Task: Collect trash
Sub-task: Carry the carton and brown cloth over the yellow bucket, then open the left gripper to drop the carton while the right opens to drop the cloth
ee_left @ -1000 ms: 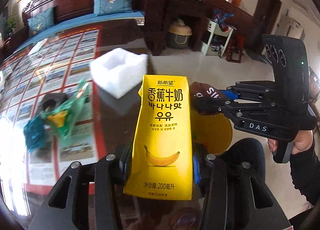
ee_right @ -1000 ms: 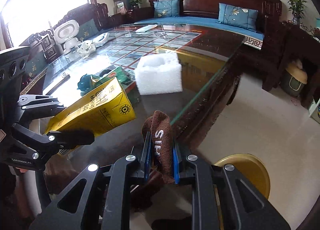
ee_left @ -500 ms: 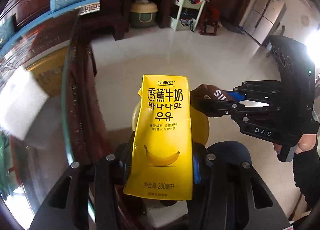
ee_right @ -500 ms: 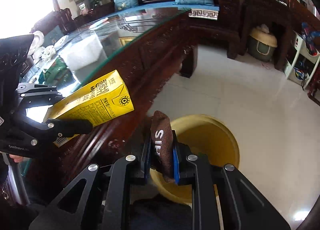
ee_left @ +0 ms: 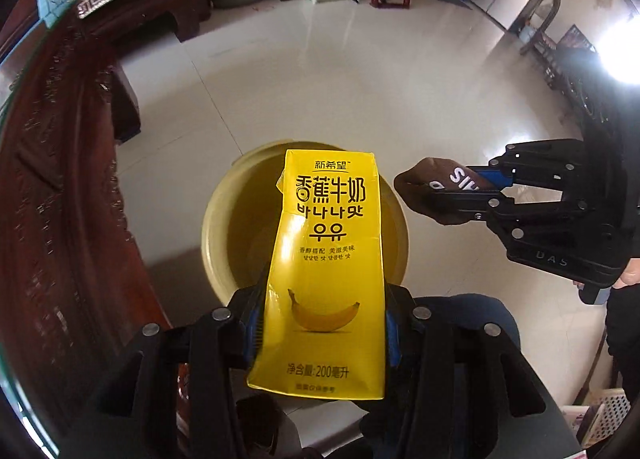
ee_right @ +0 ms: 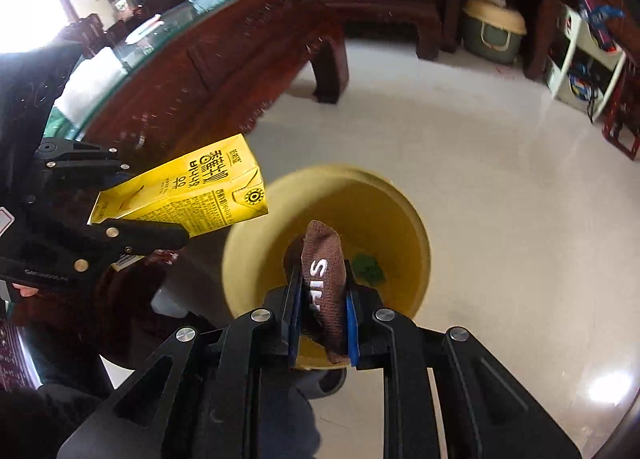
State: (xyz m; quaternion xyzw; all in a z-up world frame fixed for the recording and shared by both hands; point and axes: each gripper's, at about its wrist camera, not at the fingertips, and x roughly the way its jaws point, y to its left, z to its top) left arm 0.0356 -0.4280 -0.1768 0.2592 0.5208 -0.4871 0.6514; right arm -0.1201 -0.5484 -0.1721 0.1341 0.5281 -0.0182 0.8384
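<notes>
In the left view the left gripper (ee_left: pixel 320 335) clamps the carton (ee_left: pixel 330 259) over the bin (ee_left: pixel 212 227), and in the right view the right gripper (ee_right: pixel 322 317) pinches the brown pouch (ee_right: pixel 322 271) above it, so both should be centred over the mouth before release.

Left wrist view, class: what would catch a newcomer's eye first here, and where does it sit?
The bright yellow milk carton fills the middle, clamped in the left gripper above a round yellow bin on the pale floor. To its right, the right gripper pinches a brown sock with white letters, near the bin's rim.
</notes>
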